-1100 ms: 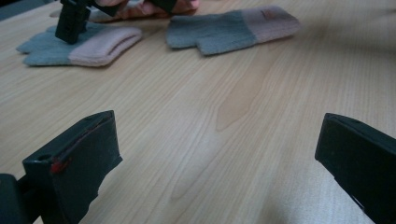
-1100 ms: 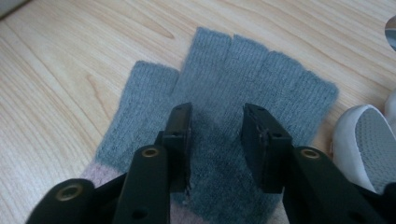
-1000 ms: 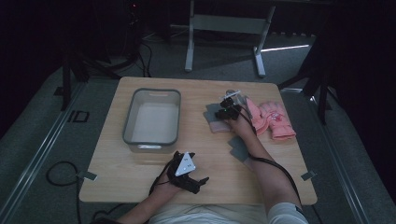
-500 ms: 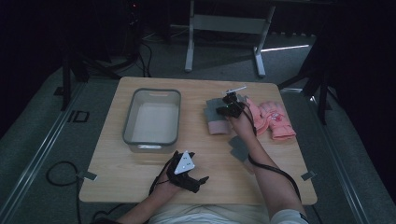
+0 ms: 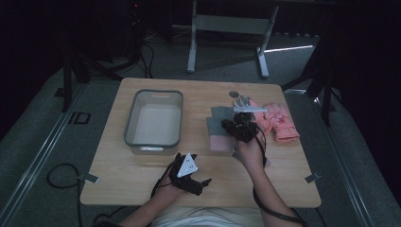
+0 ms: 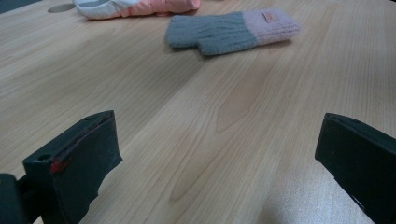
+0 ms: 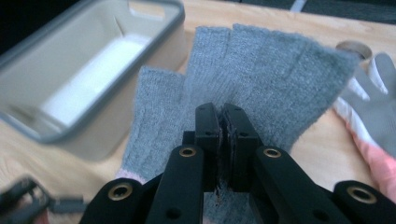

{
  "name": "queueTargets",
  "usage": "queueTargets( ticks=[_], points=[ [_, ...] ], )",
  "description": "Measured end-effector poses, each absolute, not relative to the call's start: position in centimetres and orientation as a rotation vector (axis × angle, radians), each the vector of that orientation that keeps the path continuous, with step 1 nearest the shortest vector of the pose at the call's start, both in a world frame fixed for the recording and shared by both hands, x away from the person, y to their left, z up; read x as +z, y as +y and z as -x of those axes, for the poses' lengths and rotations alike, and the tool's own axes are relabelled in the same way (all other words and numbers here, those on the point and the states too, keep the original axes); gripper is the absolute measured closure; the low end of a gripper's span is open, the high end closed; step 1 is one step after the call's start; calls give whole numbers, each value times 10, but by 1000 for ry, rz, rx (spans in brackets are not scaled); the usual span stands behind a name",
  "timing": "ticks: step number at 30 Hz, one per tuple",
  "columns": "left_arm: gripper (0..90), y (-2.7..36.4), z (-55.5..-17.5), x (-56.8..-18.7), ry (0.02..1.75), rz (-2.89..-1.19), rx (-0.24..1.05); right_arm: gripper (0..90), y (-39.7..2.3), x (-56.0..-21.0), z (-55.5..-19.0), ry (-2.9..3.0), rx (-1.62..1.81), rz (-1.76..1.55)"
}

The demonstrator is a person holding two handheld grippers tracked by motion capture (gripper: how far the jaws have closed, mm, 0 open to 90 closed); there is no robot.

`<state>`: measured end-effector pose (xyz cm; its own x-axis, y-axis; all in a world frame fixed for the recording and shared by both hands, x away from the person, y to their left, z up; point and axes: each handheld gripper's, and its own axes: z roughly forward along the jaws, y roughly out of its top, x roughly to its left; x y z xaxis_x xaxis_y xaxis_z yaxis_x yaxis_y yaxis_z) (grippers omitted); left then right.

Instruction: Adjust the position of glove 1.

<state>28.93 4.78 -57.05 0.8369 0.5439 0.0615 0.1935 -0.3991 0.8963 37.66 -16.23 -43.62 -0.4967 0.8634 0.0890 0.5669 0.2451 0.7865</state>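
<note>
A light wooden table with rounded corners (image 5: 142, 189) is standing on a grey carpeted floor (image 5: 42, 137) in a dim room whose far side is sinking into darkness. Beyond the table a pale metal stand with two splayed legs (image 5: 227, 28) is resting on the floor, and black cables (image 5: 56, 175) are trailing across the carpet near the table's left edge.

On the table's left half a rectangular translucent plastic tub with a grey rim (image 5: 154, 120) is sitting upright. To its right a grey knitted fingerless glove with a pink cuff (image 5: 217, 127) is lying flat, its cuff toward the person. Further right a pink glove (image 5: 279, 120) is lying near the right edge, with a grey and white work glove (image 5: 242, 101) beside it and a small round hole in the tabletop (image 5: 235, 93) just beyond.

The right gripper (image 7: 219, 135) is hanging over the grey knitted glove, its jaws pressed together on a fold of the grey fabric. The left gripper (image 5: 201, 182) is resting near the table's front edge, well apart from the gloves, its jaws standing wide apart above bare wood with nothing between them. The person's forearms are reaching in from the near side
</note>
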Motion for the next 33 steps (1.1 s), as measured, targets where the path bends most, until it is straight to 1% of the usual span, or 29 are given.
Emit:
queueTargets(
  ticks=[2, 3, 4, 7, 11, 15, 18, 19, 21, 23, 28, 30, 33],
  points=[
    [0, 48, -289, -570, 542, -1981, 427, 855, -161, -442, -372, 2176, 1125, -1327],
    [0, 48, -289, -570, 541, -1981, 431, 855, -157, -457, -362, 2200, 1095, -1348],
    [0, 48, -289, -570, 539, -1980, 433, 855, -157, -457, -362, 2200, 1095, -1348],
    [0, 47, -289, -571, 538, -1982, 433, 855, -153, -485, -356, 2233, 1037, -1391],
    [0, 47, -288, -571, 537, -1982, 433, 854, -150, -511, -354, 2247, 985, -1430],
    [0, 48, -289, -570, 539, -1983, 427, 854, -150, -528, -357, 2253, 966, -1471],
    [0, 48, -289, -570, 537, -1985, 427, 854, -149, -532, -358, 2255, 967, -1480],
    [0, 48, -289, -570, 538, -1984, 427, 845, -148, -541, -362, 2269, 952, -1491],
    [0, 48, -289, -570, 536, -1984, 426, 797, -147, -546, -364, 2285, 939, -1501],
    [0, 48, -289, -570, 535, -1984, 426, 782, -146, -550, -365, 2278, 934, -1494],
    [0, 48, -289, -570, 533, -1985, 424, 771, -145, -551, -364, 2275, 922, -1474],
    [0, 48, -289, -571, 533, -1983, 422, 741, -146, -550, -365, 2272, 935, -1488],
    [0, 48, -289, -571, 532, -1983, 420, 710, -151, -540, -364, 2272, 964, -1460]
  ],
)
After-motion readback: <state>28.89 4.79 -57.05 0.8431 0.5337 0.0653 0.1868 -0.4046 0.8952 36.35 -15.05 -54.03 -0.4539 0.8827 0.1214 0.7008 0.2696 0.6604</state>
